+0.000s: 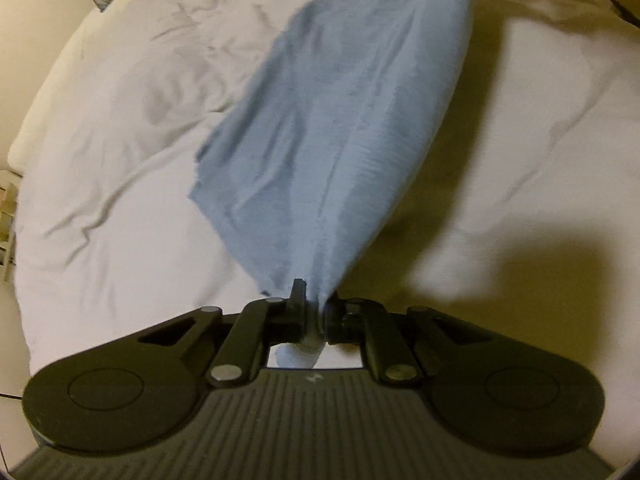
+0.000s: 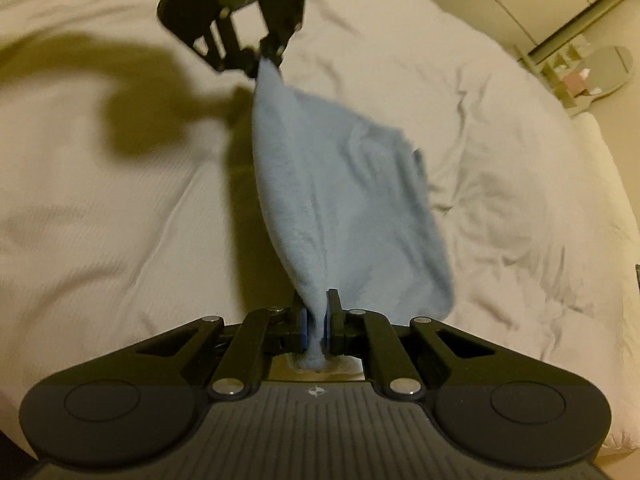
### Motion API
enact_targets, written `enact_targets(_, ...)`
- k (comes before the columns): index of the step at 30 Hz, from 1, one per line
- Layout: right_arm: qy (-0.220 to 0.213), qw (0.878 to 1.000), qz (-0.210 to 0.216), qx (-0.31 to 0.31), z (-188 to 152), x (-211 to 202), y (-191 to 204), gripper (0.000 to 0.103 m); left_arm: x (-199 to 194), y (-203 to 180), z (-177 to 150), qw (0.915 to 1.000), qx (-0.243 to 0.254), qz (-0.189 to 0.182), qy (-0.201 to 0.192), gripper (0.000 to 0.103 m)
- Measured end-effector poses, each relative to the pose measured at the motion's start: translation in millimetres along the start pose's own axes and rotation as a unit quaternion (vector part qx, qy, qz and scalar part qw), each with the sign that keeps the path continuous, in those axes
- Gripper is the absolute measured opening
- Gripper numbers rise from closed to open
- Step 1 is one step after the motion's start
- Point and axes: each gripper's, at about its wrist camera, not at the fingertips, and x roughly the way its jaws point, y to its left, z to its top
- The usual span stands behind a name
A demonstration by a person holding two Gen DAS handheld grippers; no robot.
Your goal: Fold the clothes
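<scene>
One blue cloth (image 1: 340,128) – two grippers, left gripper (image 1: 314,312) and right gripper (image 2: 316,320), clamping corners.

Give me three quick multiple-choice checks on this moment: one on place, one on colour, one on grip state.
1. Where is the cloth?
A. flat on the bed
B. hanging between the two grippers above the bed
C. on the floor

2. What colour is the cloth?
A. light blue
B. red
C. black

3. How is the left gripper?
A. wide open
B. out of view
C. shut on a corner of the cloth

Answers:
B: it stretches from the left gripper to the right gripper, over the white bed.
A: pale blue in both views.
C: fabric is pinched between its fingers.
</scene>
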Motion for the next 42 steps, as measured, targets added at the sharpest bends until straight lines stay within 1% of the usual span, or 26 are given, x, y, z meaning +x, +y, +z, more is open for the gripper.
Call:
enact_targets(2,0.005,1.0,0.001,-0.002,-3.4,6.3,10.6,0.007,-0.2,-8.4,-0.3,1.0,0.001,-0.002,0.006,0.006)
enact_targets(4,0.008,1.0,0.0,0.0,-3.3,11.9,14.2,0.008,-0.4,-16.8,-0.5,0.9999,0.001,-0.003,0.013,0.006)
enact_targets(7,0.01,1.0,-0.005,-0.001,-4.0,18.7,15.9,0.008,0.3,-19.6,3.2,0.9999,0.001,0.002,0.015,0.006)
enact_targets(11,0.016,0.999,-0.025,-0.027,-7.6,29.1,27.5,0.007,4.6,-35.0,3.0,0.999,0.024,0.032,0.019,0.007)
enact_targets(13,0.02,0.998,-0.038,-0.044,-10.2,35.5,35.0,0.008,6.8,-43.2,2.8,0.998,0.036,0.047,0.021,0.013)
enact_targets(14,0.02,0.997,-0.048,-0.049,-11.1,37.9,39.2,0.012,7.9,-47.3,2.6,0.9973,0.042,0.055,0.022,0.017)
enact_targets(15,0.02,0.997,-0.059,-0.055,-12.0,40.3,43.3,0.015,9.1,-51.4,2.5,0.9966,0.049,0.063,0.023,0.027)
enact_targets(16,0.02,0.996,-0.069,-0.06,-12.9,42.8,47.2,0.023,10.3,-59.5,1.1,0.9948,0.063,0.077,0.02,0.041)
enact_targets(17,0.02,0.995,-0.078,-0.063,-13.3,45.8,49.9,0.029,11.7,-67.2,-0.7,0.9926,0.08,0.09,0.017,0.042)
enact_targets(19,0.02,0.993,-0.091,-0.069,-14.0,50.6,55.3,0.03,17.0,-82.0,-2.9,0.9866,0.117,0.113,0.012,0.041)
enact_targets(20,0.02,0.993,-0.093,-0.07,-13.7,52.7,56.0,0.03,19.5,-86.3,-2.8,0.9846,0.13,0.117,0.012,0.039)
enact_targets(21,0.019,0.993,-0.095,-0.071,-13.4,54.9,56.6,0.03,21.9,-89.4,-2.2,0.983,0.14,0.119,0.012,0.033)
enact_targets(22,0.019,0.993,-0.096,-0.071,-13.1,57.0,56.9,0.03,24.3,-92.5,-1.7,0.9812,0.15,0.12,0.012,0.025)
enact_targets(25,0.019,0.994,-0.086,-0.062,-11.0,60.1,49.6,0.021,28.7,-88.6,3.4,0.9826,0.154,0.102,0.02,0.013)
enact_targets(27,0.021,0.996,-0.075,-0.051,-9.2,60.5,42.2,0.012,29.4,-81.4,7.0,0.9847,0.146,0.092,0.023,0.008)
enact_targets(28,0.023,0.996,-0.07,-0.045,-8.2,60.1,38.9,0.01,29.7,-77.6,8.8,0.9857,0.142,0.086,0.024,0.006)
enact_targets(31,0.022,0.997,-0.061,-0.031,-4.2,54.0,33.5,0.008,26.3,-70.1,12.8,0.9875,0.135,0.078,0.025,0.004)
enact_targets(34,0.02,0.998,-0.057,-0.028,-2.8,46.7,32.3,0.008,22.5,-65.8,15.2,0.9885,0.13,0.073,0.026,0.004)
enact_targets(42,0.015,0.998,-0.055,-0.024,-0.4,31.9,27.8,0.007,12.2,-61.0,18.6,0.9886,0.13,0.07,0.029,0.004)
